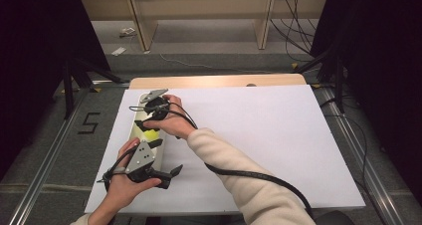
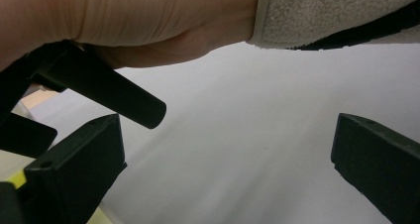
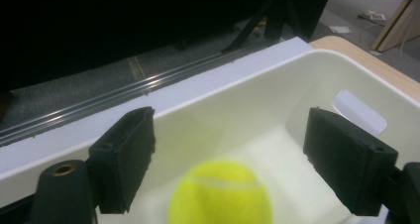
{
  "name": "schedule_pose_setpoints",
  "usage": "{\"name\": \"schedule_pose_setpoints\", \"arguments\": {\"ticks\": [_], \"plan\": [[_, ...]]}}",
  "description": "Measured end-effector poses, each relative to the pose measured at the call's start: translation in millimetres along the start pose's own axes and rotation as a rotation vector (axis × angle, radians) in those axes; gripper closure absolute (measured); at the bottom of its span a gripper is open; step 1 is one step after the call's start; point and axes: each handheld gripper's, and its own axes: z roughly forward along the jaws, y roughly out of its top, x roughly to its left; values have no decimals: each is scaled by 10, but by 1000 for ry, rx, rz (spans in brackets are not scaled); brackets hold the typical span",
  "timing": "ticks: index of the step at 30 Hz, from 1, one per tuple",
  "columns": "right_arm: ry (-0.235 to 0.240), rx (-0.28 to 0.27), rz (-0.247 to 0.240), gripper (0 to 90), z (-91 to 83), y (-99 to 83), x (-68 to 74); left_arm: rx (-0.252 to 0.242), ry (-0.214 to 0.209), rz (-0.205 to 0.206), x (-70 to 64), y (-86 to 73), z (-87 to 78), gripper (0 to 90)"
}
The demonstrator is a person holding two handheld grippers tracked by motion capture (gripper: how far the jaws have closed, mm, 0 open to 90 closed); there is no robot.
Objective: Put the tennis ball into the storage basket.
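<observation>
r gripper (image 1: 146, 125) sits over the cream bin (image 1: 133, 131) at the table's 9 o'clock edge, jaws spread wide, nothing between them. in the right gripper view the tennis ball (image 3: 221, 193) lies inside the bin, loose, at 6 o'clock between the two pads w/o touching either. l gripper (image 1: 170, 174) is near the 7 o'clock corner, just beside the bin's near end, jaws wide apart over white table cover (image 1: 259, 135), holding nothing. r sleeve (image 1: 239, 180) crosses above it.
</observation>
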Motion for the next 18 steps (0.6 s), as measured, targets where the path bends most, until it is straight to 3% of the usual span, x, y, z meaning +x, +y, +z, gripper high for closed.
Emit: {"name": "schedule_pose_setpoints", "arguments": {"ticks": [10, 18], "plan": [[-3, -16, -1, 192, -74, -11, -32, 1, -3, -5, -7, -2, 4, 0], [-14, -43, 10, 196, -228, -33, -80, 2, -2, -5, -10, 0, 6, 0]]}}
